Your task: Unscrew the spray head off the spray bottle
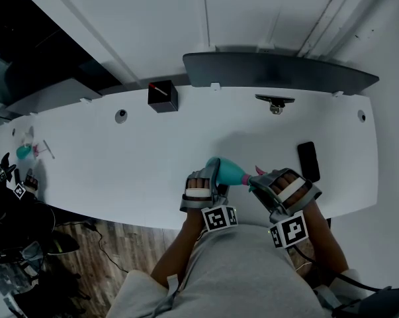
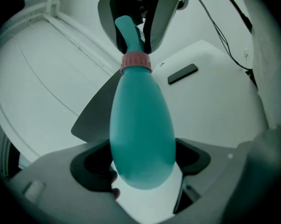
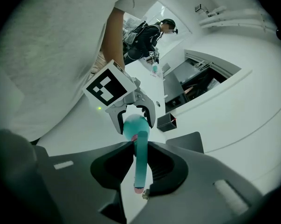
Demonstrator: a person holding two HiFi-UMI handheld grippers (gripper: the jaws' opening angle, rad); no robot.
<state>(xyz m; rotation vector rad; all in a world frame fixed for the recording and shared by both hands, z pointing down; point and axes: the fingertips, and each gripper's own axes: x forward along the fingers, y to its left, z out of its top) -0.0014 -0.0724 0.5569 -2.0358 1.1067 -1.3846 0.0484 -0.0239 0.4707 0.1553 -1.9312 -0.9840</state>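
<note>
A teal spray bottle [image 1: 229,173] lies roughly level above the white table's front edge, held between my two grippers. My left gripper [image 1: 211,177] is shut on its wide body [image 2: 141,125], one jaw on each side near the base. A pink collar [image 2: 135,62] joins the body to the teal spray head [image 3: 139,160]. My right gripper [image 1: 260,179] is shut on that spray head, its dark pads [image 3: 161,164] pressing the narrow stem. In the right gripper view the left gripper [image 3: 133,118] faces me, cupping the bottle's round end.
The white table [image 1: 120,171] carries a black box [image 1: 163,96] at the back, a black phone [image 1: 309,160] at the right and a small clamp [image 1: 274,102]. A dark grey panel [image 1: 278,71] lies behind. Another person's grippers and a teal bottle [image 1: 25,152] sit far left.
</note>
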